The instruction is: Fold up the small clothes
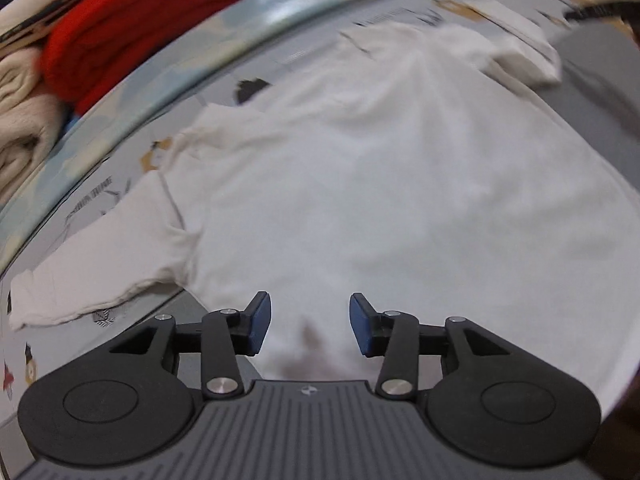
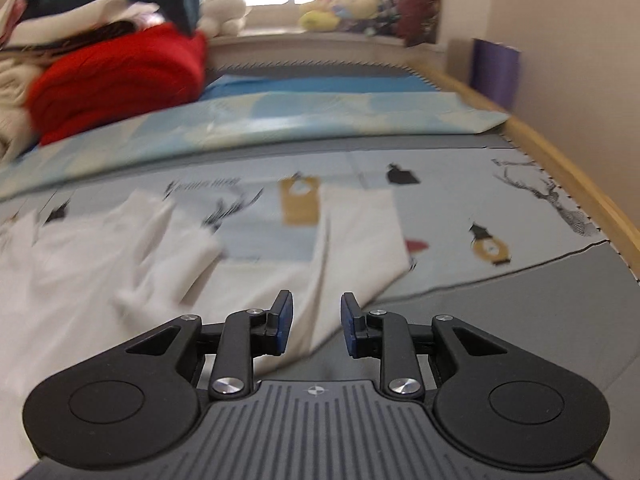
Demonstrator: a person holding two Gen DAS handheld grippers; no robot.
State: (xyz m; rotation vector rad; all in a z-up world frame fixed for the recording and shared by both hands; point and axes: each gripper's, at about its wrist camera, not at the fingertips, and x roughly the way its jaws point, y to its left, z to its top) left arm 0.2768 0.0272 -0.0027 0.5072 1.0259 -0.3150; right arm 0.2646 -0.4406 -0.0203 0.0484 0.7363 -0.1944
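A white shirt [image 1: 360, 184] is spread flat over a printed mat [image 1: 100, 196] on a bed. In the left wrist view, the shirt fills most of the frame. One short sleeve [image 1: 92, 276] is stretched out to the left, and the other sleeve [image 1: 524, 60] is seen at the far right, partly bunched. The picture is blurred, so finer folds cannot be made out.

The left gripper [image 1: 310, 326] is held just above the near edge of the shirt. Its jaws are spread apart, with nothing between the blue pads [image 1: 260, 322]; only white cloth is seen beneath the gap. Whether the pads touch the cloth cannot be told.

In the right wrist view, the right gripper [image 2: 316, 326] is held low over a corner of the shirt [image 2: 352, 248], where the cloth meets the grey surface [image 2: 540, 308]. Its jaws are also parted, with nothing clamped between them. The mat [image 2: 460, 200] is printed with deer, lanterns and small dark shapes.

Behind the mat, a pale blue sheet [image 2: 320, 116] is laid across the bed. At the far left, a red blanket [image 2: 120, 76] is piled beside cream cloth [image 1: 24, 108]. Soft toys [image 2: 340, 12] are lined along a bright window sill, and a wooden rail [image 2: 560, 160] runs down the right side.
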